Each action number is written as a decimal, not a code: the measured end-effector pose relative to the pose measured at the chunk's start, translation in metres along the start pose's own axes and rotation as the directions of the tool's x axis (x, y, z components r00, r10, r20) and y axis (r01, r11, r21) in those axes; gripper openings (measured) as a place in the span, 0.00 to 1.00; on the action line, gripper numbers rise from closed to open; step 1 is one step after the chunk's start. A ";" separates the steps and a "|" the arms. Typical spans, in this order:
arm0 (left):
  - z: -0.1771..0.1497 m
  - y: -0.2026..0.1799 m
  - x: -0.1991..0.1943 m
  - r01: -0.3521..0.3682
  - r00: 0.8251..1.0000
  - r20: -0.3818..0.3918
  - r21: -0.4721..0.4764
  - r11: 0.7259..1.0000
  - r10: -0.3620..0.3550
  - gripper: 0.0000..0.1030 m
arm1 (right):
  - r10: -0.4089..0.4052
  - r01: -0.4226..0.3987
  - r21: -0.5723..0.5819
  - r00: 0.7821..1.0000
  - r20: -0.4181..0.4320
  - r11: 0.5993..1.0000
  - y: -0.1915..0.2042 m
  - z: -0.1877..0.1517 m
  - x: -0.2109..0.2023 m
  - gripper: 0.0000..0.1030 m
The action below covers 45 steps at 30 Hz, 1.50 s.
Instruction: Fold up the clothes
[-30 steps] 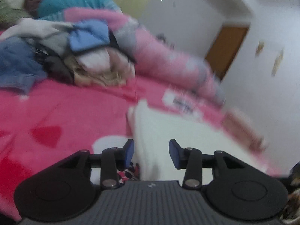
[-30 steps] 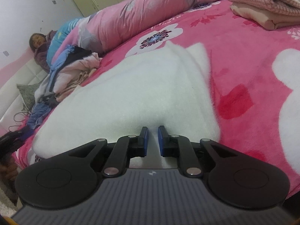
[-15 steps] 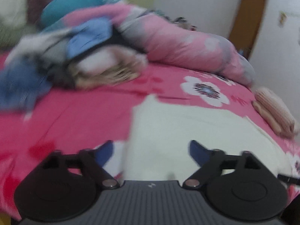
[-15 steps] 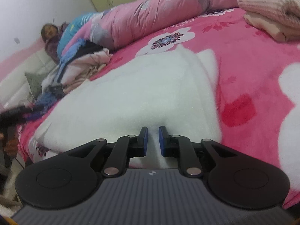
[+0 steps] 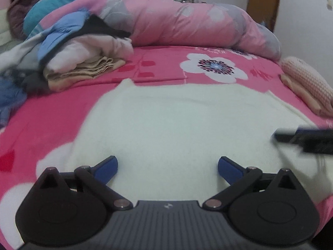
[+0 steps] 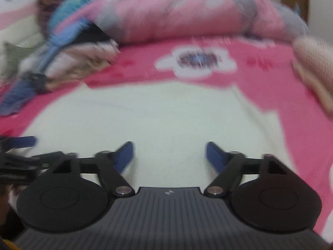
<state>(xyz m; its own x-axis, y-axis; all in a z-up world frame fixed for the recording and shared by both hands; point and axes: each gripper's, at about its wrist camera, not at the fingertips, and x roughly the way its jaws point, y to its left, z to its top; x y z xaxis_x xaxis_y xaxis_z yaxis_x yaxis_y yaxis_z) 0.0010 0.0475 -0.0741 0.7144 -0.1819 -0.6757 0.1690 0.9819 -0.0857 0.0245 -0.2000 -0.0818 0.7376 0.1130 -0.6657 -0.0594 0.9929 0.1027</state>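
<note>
A white fleecy garment (image 5: 177, 120) lies spread flat on the pink flowered blanket (image 5: 52, 108). My left gripper (image 5: 167, 162) hovers over its near edge, its jaws opening wide, with only the flat cloth below and nothing pinched. In the blurred right wrist view, the right gripper (image 6: 169, 148) stands over the same garment (image 6: 156, 114), its jaws also opening and gripping nothing. A blurred finger (image 5: 301, 139) of the right gripper shows at the right edge of the left wrist view. A left gripper finger (image 6: 20, 142) shows at the left edge of the right wrist view.
A pile of unfolded clothes (image 5: 83, 58) sits at the back left of the bed. A rolled pink quilt (image 5: 187, 20) runs along the far side. A folded pink knit stack (image 5: 308, 87) lies at the right. A person (image 5: 20, 2) lies at the far left.
The right gripper's jaws, shut on the white garment's edge before, have opened and let it go. The left jaws widened too. Both views swung to face straight across the bed.
</note>
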 end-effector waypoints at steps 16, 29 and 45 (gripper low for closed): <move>0.009 -0.006 0.008 -0.068 0.996 -0.055 -0.022 0.997 0.067 1.00 | -0.017 0.022 0.144 0.999 -0.040 0.989 0.011 0.008 0.004 0.99; 0.011 -0.009 0.009 -0.092 0.993 -0.081 -0.025 0.995 0.089 1.00 | -0.145 0.144 0.031 0.989 0.012 0.989 0.029 -0.007 0.018 0.99; 0.012 -0.010 0.008 -0.105 0.990 -0.093 -0.032 0.994 0.102 1.00 | -0.171 0.170 0.064 0.985 0.022 0.983 0.031 -0.009 0.015 0.99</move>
<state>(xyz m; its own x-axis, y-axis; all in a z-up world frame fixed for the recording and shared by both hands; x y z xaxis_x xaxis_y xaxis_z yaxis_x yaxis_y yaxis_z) 0.0133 0.0353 -0.0703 0.6620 -0.0752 -0.7458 0.0708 0.9968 -0.0376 0.0279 -0.1668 -0.0950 0.7517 -0.0597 -0.6568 0.1098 0.9933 0.0354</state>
